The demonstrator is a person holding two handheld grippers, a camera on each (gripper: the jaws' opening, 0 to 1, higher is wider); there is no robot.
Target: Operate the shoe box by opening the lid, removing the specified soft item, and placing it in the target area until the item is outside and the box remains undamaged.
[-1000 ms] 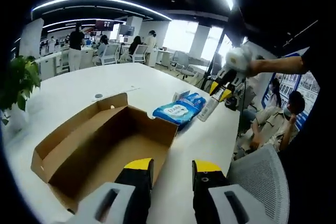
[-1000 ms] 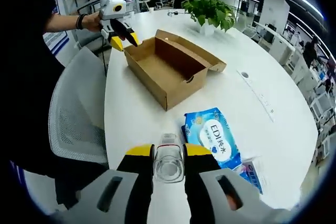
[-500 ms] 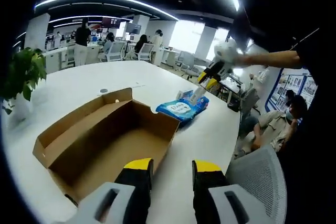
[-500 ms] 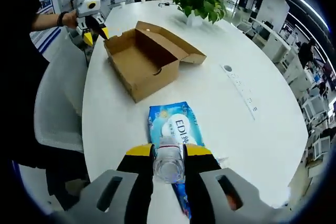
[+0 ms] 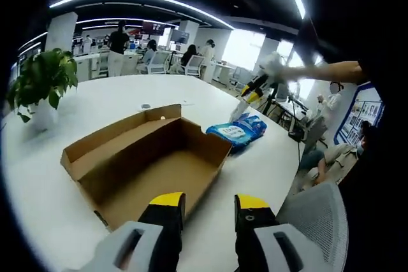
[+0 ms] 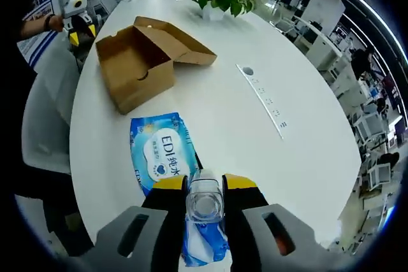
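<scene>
The brown shoe box point(image 5: 146, 164) lies open and empty on the white table, its lid point(image 6: 175, 39) folded back. A blue pack of wet wipes point(image 5: 237, 132) lies flat on the table just beyond the box. My left gripper point(image 5: 208, 211) is open, low over the table near the box's front corner, with nothing between its jaws. My right gripper point(image 6: 204, 189) is shut on a clear plastic bottle point(image 6: 204, 200), held above the far end of the wipes pack point(image 6: 162, 154). The right gripper point(image 5: 258, 87) enters the left gripper view at the right, and the left gripper point(image 6: 80, 20) sits beside the box.
A potted plant point(image 5: 41, 81) stands at the table's far side. A power strip point(image 6: 261, 97) lies along the table's middle. A second blue pack point(image 6: 201, 246) lies under my right jaws. A mesh chair point(image 5: 312, 221) stands at the table edge. People sit at desks behind.
My right gripper has carried the bottle away from the box, past the wipes pack toward its far end. The left gripper's view has swung a little left; the box has not moved.
</scene>
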